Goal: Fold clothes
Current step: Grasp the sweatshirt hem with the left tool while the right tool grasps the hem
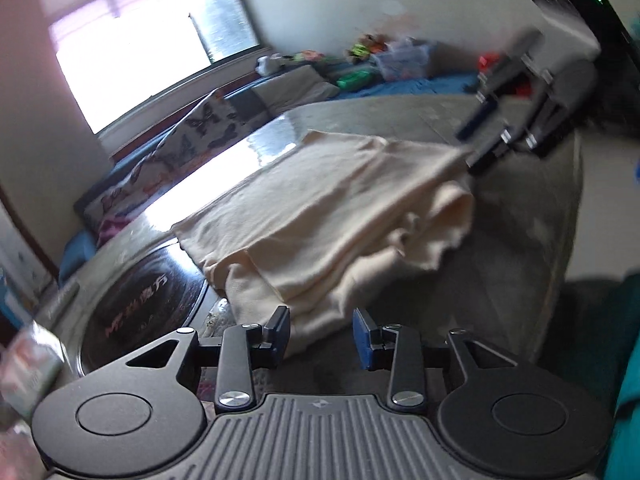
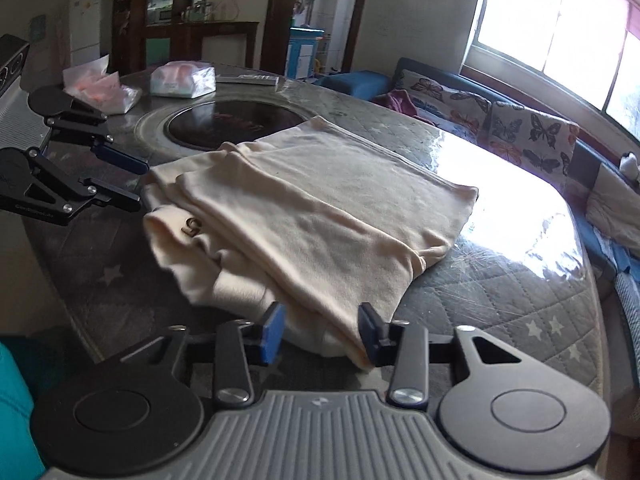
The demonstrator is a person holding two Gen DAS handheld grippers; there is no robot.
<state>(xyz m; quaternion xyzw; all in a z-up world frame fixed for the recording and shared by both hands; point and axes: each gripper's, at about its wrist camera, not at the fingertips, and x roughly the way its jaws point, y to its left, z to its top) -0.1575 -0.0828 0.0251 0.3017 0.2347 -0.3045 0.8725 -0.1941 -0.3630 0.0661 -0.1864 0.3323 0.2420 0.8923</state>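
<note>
Two hand-held grippers in view, both with jaws spread wide and nothing between them. Left hand-held gripper [image 1: 321,334] sits just short of the near edge of the cream garment [image 1: 320,216]; right hand-held gripper [image 2: 320,334] faces another edge of it, fabric showing between its fingertips but not clamped. Garment lies folded in several layers on the bench [image 2: 500,272], which has a quilted star-pattern cover under a clear glossy sheet. Beside the garment, a dark round inset plate [image 2: 236,124] in the bench top; the cloth's far corner overlaps its rim. Past the plate: two plastic-wrapped packets [image 2: 182,78] and a flat dark strip [image 2: 246,78], apart from the cloth. Butterfly-print cushions [image 2: 516,128] along a blue sofa under the window [image 2: 560,28]. Toys and a clear box [image 1: 400,58] at the far end of the sofa, blurred. Nothing lies between either gripper and the cloth.
</note>
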